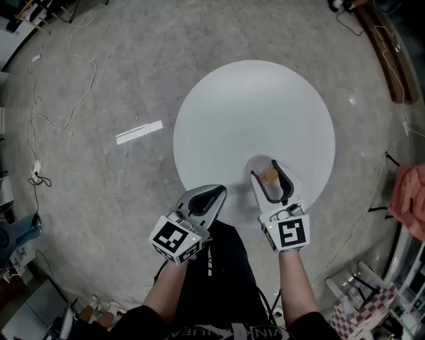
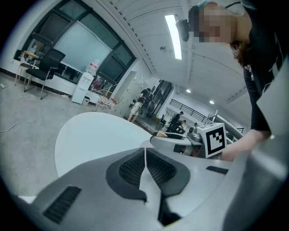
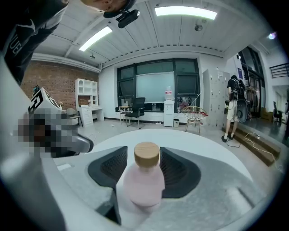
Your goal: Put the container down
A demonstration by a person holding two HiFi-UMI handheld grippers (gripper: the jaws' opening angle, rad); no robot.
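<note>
One round white table [image 1: 252, 113] fills the middle of the head view, and on it stands one pink bottle [image 1: 271, 175] with one wooden cap. Two grippers show at lower centre, the left gripper [image 1: 218, 191] and the right gripper [image 1: 264, 169], each with two jaws. There are two marker cubes: one marker cube [image 1: 174, 240] lower left, a second marker cube [image 1: 288, 232] lower right. Two forearms [image 1: 169, 285] enter from the bottom edge. One tape strip [image 1: 139, 133] lies on the floor at left.

The right gripper view shows two ceiling light strips [image 3: 185, 12] along the top. One office chair [image 3: 137, 108] and one water dispenser [image 3: 169, 113] stand at centre, and one person [image 3: 235, 101] stands at right.
</note>
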